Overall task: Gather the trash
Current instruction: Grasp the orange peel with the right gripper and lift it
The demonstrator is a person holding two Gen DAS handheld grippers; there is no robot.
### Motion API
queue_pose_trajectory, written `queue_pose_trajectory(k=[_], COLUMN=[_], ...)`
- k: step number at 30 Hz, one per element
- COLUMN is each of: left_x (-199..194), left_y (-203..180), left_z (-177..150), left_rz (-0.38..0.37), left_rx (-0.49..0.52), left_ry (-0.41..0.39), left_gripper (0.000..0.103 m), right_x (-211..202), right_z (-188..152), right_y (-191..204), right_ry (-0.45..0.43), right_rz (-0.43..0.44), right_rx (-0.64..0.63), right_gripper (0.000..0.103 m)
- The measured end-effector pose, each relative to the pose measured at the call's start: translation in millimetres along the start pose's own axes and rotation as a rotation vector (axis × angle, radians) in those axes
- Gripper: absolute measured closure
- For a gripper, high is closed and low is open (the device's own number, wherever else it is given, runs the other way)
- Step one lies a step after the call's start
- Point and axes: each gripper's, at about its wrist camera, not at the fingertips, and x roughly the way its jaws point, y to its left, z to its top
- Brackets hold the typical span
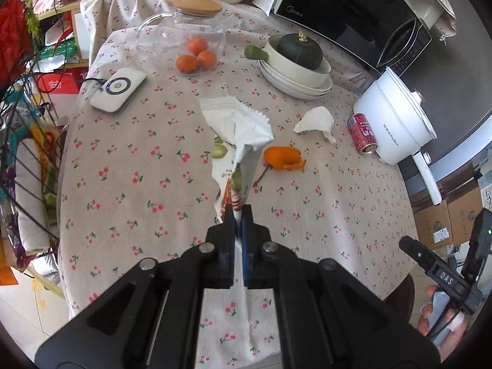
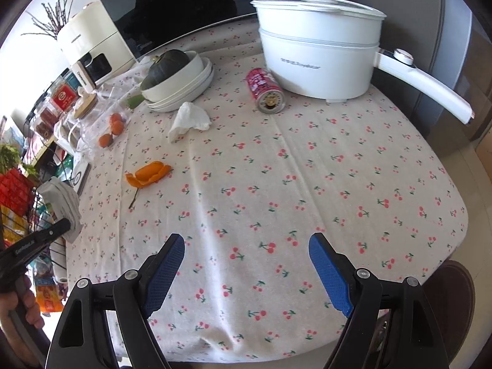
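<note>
My left gripper [image 1: 237,212] is shut on a white snack wrapper [image 1: 240,129] and holds it up above the cherry-print tablecloth [image 1: 138,169]. The wrapper also shows at the left edge of the right wrist view [image 2: 63,200]. An orange peel [image 1: 284,158] [image 2: 149,173], a crumpled white tissue [image 1: 316,121] [image 2: 190,118] and a red can on its side [image 1: 363,135] [image 2: 266,90] lie on the table. My right gripper [image 2: 246,246] is open and empty above the near part of the table.
A white electric pot [image 2: 319,49] stands behind the can. Stacked white bowls hold a dark green squash [image 1: 299,50]. A glass jug [image 1: 184,27], three tangerines [image 1: 196,57], a white charger [image 1: 118,89] and a microwave [image 1: 353,12] are at the back.
</note>
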Motion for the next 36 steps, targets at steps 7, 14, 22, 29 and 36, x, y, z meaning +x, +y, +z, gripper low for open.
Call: queue_pose_trajectory(k=[7,14,22,29,36], left_x=[-7,-3,1,3,-2], left_y=[23,41,60,55,35], left_z=[-6,-3,-2,-3,-8], left_rz=[0.012,0.019,0.033,0.022,-0.016], left_rx=[-0.017,-0.031,-0.055,-0.053,-0.036], left_ry=[-0.008,0.009,0.03,0.04,0.041], left_gripper=[0.099,0.099,0.099,0.099,0.099], right_x=[51,109,166,176,135], right_z=[15,34,53,53,43], right_y=[75,132,160,168,156], right_ry=[0.011,0.047,0.068,0.036,0.036], right_rz=[0.057,0.084,-0.003,-0.06,-0.004], right_rx=[-0.084,-0.151,-0.186,-0.243,-0.272], right_gripper=[0.018,0.017,0.016,0.044,0.061])
